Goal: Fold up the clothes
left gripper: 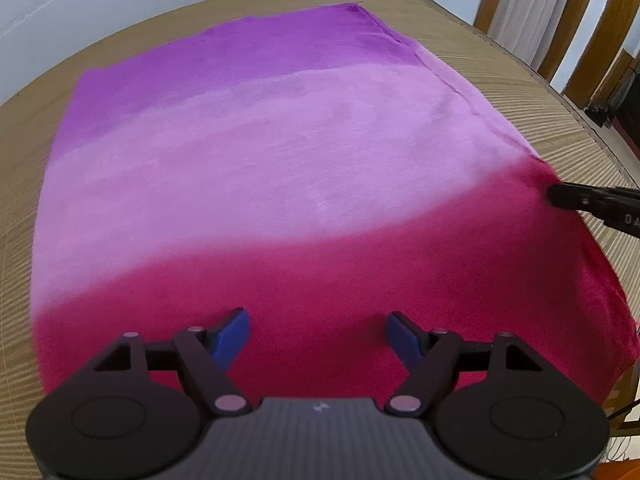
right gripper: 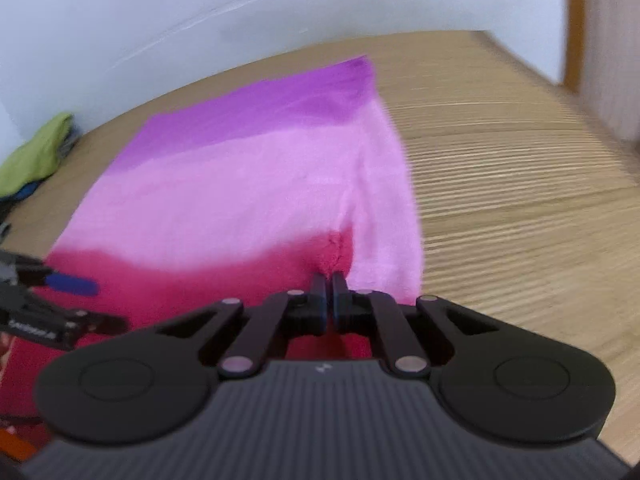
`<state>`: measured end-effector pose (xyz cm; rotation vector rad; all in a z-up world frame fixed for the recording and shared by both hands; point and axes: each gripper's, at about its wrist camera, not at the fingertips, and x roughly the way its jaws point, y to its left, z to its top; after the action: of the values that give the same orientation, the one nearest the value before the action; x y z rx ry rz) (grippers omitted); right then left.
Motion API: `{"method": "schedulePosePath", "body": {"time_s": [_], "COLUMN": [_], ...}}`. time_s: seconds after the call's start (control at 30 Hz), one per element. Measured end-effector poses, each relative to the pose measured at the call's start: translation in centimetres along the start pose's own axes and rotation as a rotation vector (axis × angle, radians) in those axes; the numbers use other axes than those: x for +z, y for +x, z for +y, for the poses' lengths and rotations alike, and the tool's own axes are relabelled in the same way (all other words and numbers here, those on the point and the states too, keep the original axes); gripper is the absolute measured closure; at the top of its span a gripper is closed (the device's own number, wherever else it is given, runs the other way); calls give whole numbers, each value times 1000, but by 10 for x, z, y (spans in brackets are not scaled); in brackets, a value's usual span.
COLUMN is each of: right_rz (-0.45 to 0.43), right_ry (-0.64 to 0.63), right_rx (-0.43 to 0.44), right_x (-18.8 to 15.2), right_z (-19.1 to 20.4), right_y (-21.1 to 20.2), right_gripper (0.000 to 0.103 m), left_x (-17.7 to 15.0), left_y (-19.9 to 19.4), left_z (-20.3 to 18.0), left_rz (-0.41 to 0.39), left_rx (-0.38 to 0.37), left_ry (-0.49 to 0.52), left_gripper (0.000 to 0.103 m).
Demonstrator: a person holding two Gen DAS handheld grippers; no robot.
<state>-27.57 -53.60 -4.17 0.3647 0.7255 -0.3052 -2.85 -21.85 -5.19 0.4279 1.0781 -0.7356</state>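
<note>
We see a soft fleecy cloth banded in purple, pale pink and crimson (left gripper: 256, 184) lying spread on the tan ribbed bench (left gripper: 500, 68), purple band at the 12 o'clock end, crimson band at 6 o'clock nearest the claws. In the left wrist view our left claw (left gripper: 318, 334) hangs over the crimson band with its blue-padded fingers (left gripper: 232, 334) spread wide apart and nothing between them; whether the tips touch the fabric we cannot tell. Our right claw (right gripper: 328, 280) is closed tight on the cloth's right edge, pinching a puckered bit of crimson fabric right at the pink-to-crimson boundary; the cloth ridges up from that pinch toward 12 o'clock. In the left wrist view that same right claw comes in from 3 o'clock, tip buried in the crimson edge. In the right wrist view the left claw sits at 9 o'clock, one blue pad showing over the crimson band. A crumpled lime-green fabric item (right gripper: 38, 152) lies at the bench's 10 o'clock edge by the white wall (right gripper: 240, 8), well apart from the banded cloth. The right wrist view is motion-blurred.
</note>
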Motion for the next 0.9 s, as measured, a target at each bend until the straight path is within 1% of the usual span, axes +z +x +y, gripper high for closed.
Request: {"method": "schedulePosePath", "body": {"time_s": [0.1, 0.17, 0.23, 0.27, 0.33, 0.37, 0.4, 0.47, 0.6, 0.63, 0.7, 0.8, 0.87, 0.9], "right_rz": [49, 66, 68, 49, -16, -47, -74, -92, 12, 39, 26, 51, 75, 77], "right_ry": [22, 32, 27, 21, -9, -35, -59, -91, -66, -52, -46, -66, -63, -56], "right_rx": [-58, -75, -89, -99, -121, -133, -143, -140, -50, -44, -27, -45, -81, -84], "right_x": [-7, -7, 1, 7, 19, 24, 29, 36, 40, 41, 35, 34, 36, 36], "right_z": [-11, -12, -7, -5, 2, 6, 10, 16, 15, 8, -3, -15, -20, -22], "right_y": [7, 9, 7, 5, 5, 6, 7, 19, 54, 60, 55, 46, 44, 42], "right_gripper": [96, 91, 86, 76, 66, 64, 64, 64, 64, 65, 65, 65, 64, 64], "left_x": [-3, -4, -5, -5, -5, -5, -5, -7, -11, -13, -15, -16, -16, -16], "left_y": [2, 2, 1, 1, 1, 1, 1, 1, 0, -1, -1, -1, -1, 0], "left_z": [3, 3, 3, 4, 6, 6, 5, 6, 8, 9, 9, 9, 6, 4], "left_rz": [6, 7, 8, 8, 9, 10, 10, 11, 13, 13, 11, 10, 11, 12], "left_rx": [1, 7, 10, 10, 9, 10, 11, 13, 25, 28, 37, 58, 79, 89], "left_ry": [4, 17, 25, 26, 23, 20, 18, 12, -5, -12, -31, -63, -82, -93], "left_gripper": [25, 24, 24, 24, 24, 24, 24, 23, 21, 20, 20, 19, 18, 18]}}
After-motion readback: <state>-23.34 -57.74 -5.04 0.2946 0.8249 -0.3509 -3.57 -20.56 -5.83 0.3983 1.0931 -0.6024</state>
